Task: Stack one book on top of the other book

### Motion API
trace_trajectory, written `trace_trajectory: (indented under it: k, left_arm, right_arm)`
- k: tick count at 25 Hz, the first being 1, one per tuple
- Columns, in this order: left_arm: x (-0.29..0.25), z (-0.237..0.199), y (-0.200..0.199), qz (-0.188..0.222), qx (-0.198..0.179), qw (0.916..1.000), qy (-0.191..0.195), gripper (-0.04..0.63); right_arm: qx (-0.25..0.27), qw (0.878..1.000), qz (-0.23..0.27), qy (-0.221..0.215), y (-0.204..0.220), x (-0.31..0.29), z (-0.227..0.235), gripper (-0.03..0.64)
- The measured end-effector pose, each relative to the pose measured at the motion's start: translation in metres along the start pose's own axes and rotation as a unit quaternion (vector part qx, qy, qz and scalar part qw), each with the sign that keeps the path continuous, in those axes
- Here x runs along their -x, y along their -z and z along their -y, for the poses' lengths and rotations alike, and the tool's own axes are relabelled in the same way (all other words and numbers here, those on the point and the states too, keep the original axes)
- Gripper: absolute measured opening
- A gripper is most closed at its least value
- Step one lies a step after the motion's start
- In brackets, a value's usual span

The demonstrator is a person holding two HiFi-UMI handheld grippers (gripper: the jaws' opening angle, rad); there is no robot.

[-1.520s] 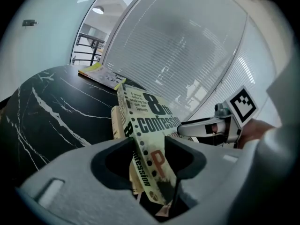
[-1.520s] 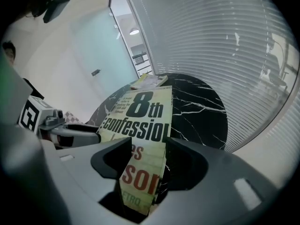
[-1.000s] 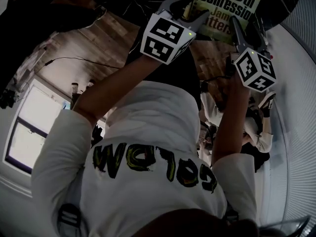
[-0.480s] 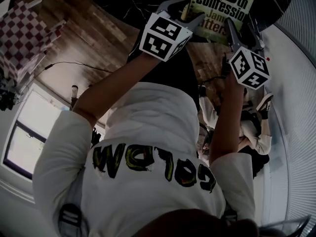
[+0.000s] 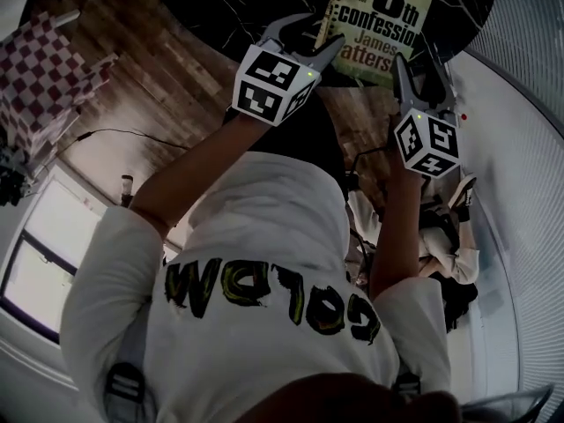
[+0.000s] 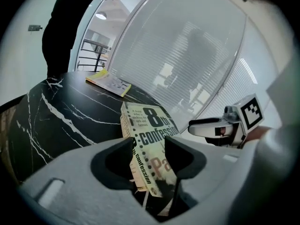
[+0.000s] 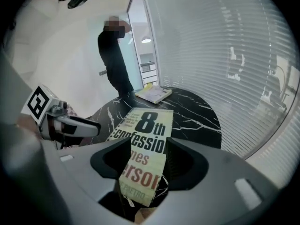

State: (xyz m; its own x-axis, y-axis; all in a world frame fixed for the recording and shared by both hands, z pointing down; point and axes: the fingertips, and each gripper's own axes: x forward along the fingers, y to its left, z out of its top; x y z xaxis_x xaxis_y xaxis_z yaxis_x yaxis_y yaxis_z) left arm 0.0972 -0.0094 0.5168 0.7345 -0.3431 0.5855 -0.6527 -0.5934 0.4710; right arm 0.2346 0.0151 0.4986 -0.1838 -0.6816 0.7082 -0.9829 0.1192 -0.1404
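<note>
Holding: you pinch the held book (image 5: 379, 16) with both tools, one at each near corner.
Left hand-held gripper (image 6: 149, 146): the jaws press on the spine-side near corner, and the spine lettering runs up between them.
Right hand-held gripper (image 7: 150, 146): the jaws stand fairly wide but are clamped on the other near corner, with the red cover lettering between the pads.
Held book, position: it is cover up and tilted. You grip its near end at the near rim of the table (image 6: 61, 116), and its far end reaches out over the black top. Whether that far edge touches the top cannot be told.
Held book, look: a pale yellow-green paperback with "8th confession" in black across the cover.
Table surface: round and black with white veining.
Second book (image 7: 153, 93): it lies flat on the far side of the table, well apart from the held book, showing a pale cover and a yellow edge.
Your arms: in the head view both bare forearms reach forward from white sleeves, and each gripper's marker cube faces the camera.
Background: a person in dark clothes (image 7: 115, 64) stands beyond the table, beside a curved glass wall with blinds (image 7: 225, 55).
</note>
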Motion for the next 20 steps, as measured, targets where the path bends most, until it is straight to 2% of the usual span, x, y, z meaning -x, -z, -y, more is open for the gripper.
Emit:
trace_trajectory:
  k: [5,11,14,20]
  left_arm:
    - [0.030,0.017,-0.027,0.018,-0.011,0.9996,0.016,0.204]
    - [0.073,0.037,-0.062,0.049,-0.039,0.9977,0.026,0.196]
    - [0.094,0.046,-0.076,0.064,-0.055,0.9959,0.033,0.188]
    - [0.137,0.059,-0.104,0.099,-0.080,0.9909,0.044,0.123]
  right_arm:
    - [0.015,0.998,0.057,-0.007,-0.038,0.027,-0.024,0.230]
    - [0.016,0.993,0.103,-0.048,-0.073,0.057,-0.074,0.229]
    - [0.018,0.990,0.129,-0.056,-0.091,0.073,-0.091,0.197]
    - [0.043,0.981,0.174,-0.079,-0.131,0.102,-0.124,0.159]
